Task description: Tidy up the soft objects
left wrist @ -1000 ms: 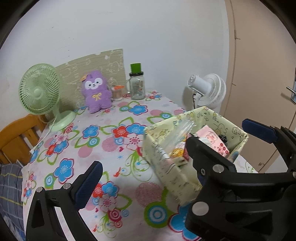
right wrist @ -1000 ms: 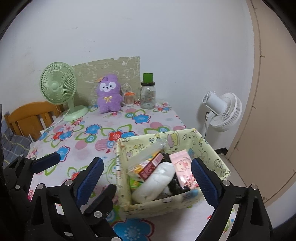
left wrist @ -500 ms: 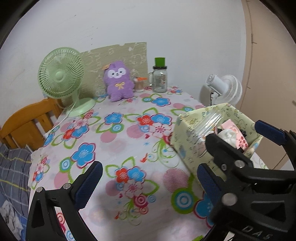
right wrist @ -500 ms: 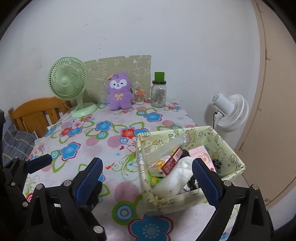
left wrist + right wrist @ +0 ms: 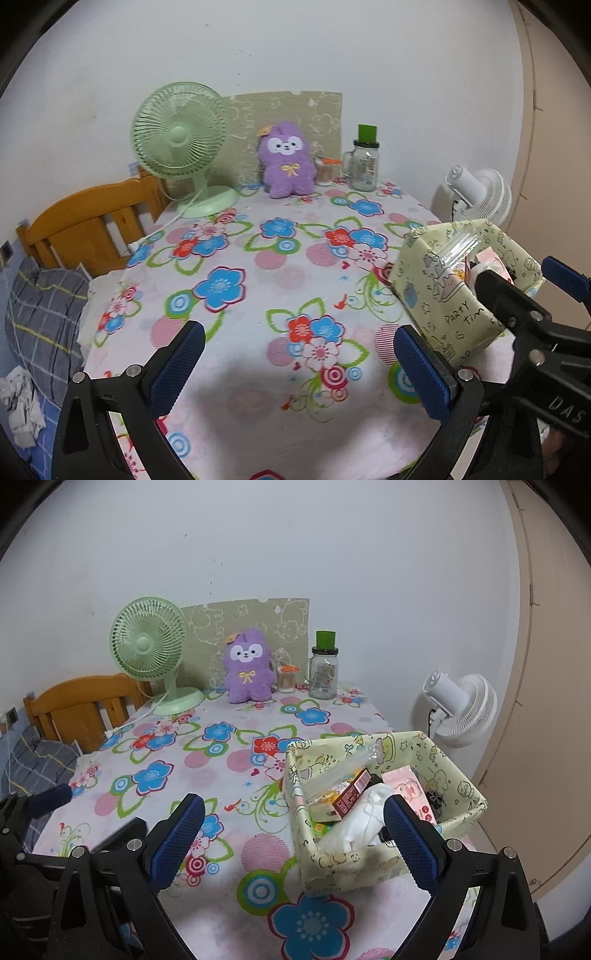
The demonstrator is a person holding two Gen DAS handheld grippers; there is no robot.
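Wooden chair (image 5: 79,705): at the table's far left edge, a plaid cushion (image 5: 44,317) below it.
Green fan (image 5: 179,138): upright at the back left, its base on the floral tablecloth (image 5: 258,280).
Left gripper (image 5: 299,365): low over the near table edge, jaws wide apart, nothing between them.
Purple plush (image 5: 249,670): sits upright at the back against a green patterned board (image 5: 251,627), just right of the green fan.
Small cup (image 5: 286,677): just beside the plush, to its right.
Glass jar (image 5: 323,670): green-topped, right of the cup.
Right gripper (image 5: 293,836): jaws spread, empty, above the near left corner of the box.
Fabric box (image 5: 461,775): at the table's right edge, holding a white soft bundle (image 5: 364,819), a carton (image 5: 341,794), a pink packet (image 5: 408,784) and clear plastic.
White fan (image 5: 460,709): beyond the table, right.
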